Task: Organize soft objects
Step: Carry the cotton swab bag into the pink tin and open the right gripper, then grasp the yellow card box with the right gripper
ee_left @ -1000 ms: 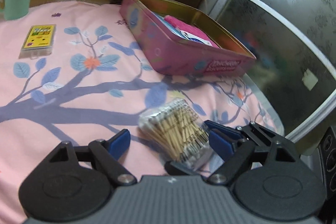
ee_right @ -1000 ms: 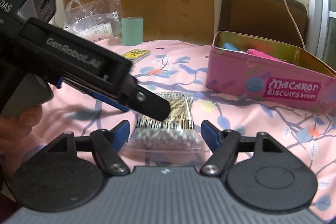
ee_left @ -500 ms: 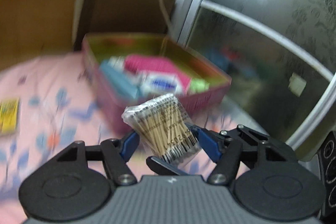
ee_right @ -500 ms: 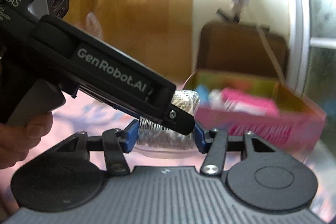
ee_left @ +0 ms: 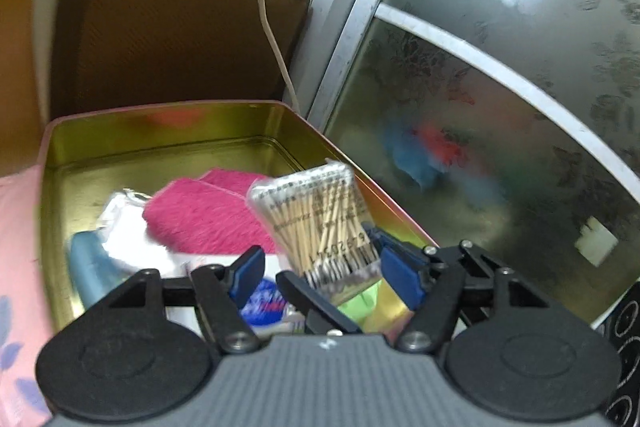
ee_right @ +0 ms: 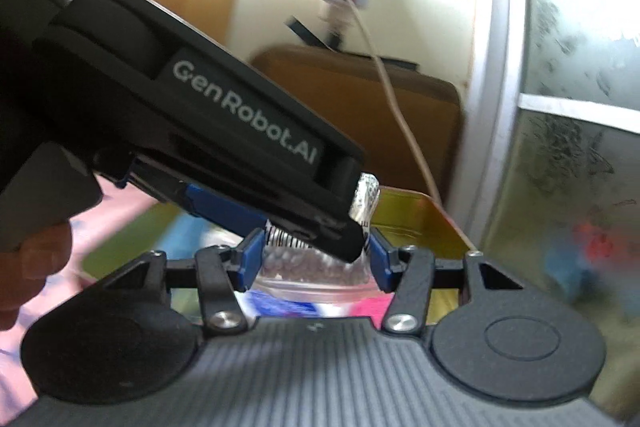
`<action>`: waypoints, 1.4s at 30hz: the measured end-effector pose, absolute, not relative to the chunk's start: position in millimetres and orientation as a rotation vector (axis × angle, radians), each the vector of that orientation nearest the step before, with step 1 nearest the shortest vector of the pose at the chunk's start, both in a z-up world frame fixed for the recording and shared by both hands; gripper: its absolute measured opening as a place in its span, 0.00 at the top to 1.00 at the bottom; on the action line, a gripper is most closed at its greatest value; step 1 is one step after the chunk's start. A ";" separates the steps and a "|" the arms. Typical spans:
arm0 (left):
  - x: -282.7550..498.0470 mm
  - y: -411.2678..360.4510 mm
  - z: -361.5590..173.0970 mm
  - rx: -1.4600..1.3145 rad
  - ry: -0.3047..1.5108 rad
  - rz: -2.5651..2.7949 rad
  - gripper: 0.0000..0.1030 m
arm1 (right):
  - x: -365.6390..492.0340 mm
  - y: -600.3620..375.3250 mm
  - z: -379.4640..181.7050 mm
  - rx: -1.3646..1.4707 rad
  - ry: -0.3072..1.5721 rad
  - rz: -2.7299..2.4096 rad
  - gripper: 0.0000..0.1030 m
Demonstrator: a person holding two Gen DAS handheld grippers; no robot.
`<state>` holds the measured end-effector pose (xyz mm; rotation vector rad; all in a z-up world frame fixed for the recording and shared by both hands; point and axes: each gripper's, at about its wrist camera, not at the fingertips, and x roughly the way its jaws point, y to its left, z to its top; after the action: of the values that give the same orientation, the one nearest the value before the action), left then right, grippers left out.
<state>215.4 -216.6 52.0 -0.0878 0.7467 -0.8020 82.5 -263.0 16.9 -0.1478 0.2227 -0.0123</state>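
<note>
Right, my right gripper (ee_right: pixel 314 261) pinches the cotton swab pack (ee_left: pixel 320 219), held over the open tin (ee_left: pixel 160 147) near its 5 o'clock corner. My left gripper (ee_left: pixel 324 275) stands wide around it. "GenRobot.AI" reads on its body.

You see a tin (ee_left: pixel 168 135) with a gold interior and pink rim. It holds a magenta cloth (ee_left: pixel 200 215), a light blue item (ee_left: pixel 86 267) and a white packet with blue print (ee_left: pixel 264 301). The clear swab pack (ee_left: pixel 320 215) shows tan sticks and a black barcode. Gripper pads (ee_left: pixel 250 273) are blue on black frames. The tablecloth (ee_left: pixel 16 247) is pink.
</note>
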 end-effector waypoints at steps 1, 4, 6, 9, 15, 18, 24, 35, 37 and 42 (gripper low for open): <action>223.0 -226.2 46.5 -0.088 0.760 -0.791 0.25 | 86.8 -268.9 13.2 -0.156 0.234 -0.028 0.41; 239.8 -246.7 32.1 -0.082 0.784 -0.740 0.21 | 100.7 -287.2 2.3 -0.183 0.241 -0.130 0.25; 242.2 -247.6 26.6 -0.103 0.799 -0.733 0.21 | 101.2 -298.8 -2.9 -0.179 0.239 -0.194 0.25; 235.1 -241.6 23.9 -0.101 0.782 -0.725 0.21 | 85.7 -309.6 -5.8 -0.104 0.225 -0.199 0.25; 200.3 -220.0 36.0 -0.054 0.698 -0.700 0.21 | 48.4 -299.2 -9.8 0.006 0.174 -0.172 0.25; 170.6 -201.5 41.5 -0.017 0.647 -0.689 0.21 | 41.7 -292.2 -7.6 0.064 0.158 -0.151 0.25; 115.8 -150.4 47.6 0.034 0.558 -0.668 0.19 | 11.0 -259.5 -12.4 0.152 0.162 -0.142 0.25; 82.2 -67.7 33.6 0.085 0.570 -0.456 0.15 | -7.3 -202.2 -21.7 0.217 0.273 -0.087 0.25; 83.0 -50.4 31.3 0.072 0.571 -0.421 0.15 | -6.7 -189.7 -20.5 0.195 0.283 -0.072 0.26; 87.8 -12.9 21.9 0.070 0.580 -0.324 0.15 | -2.7 -164.4 -16.6 0.163 0.306 -0.030 0.26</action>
<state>87.8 -12.9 21.9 0.0700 0.5796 -0.3239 -2.7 -164.4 -16.6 0.1628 0.3061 -0.0301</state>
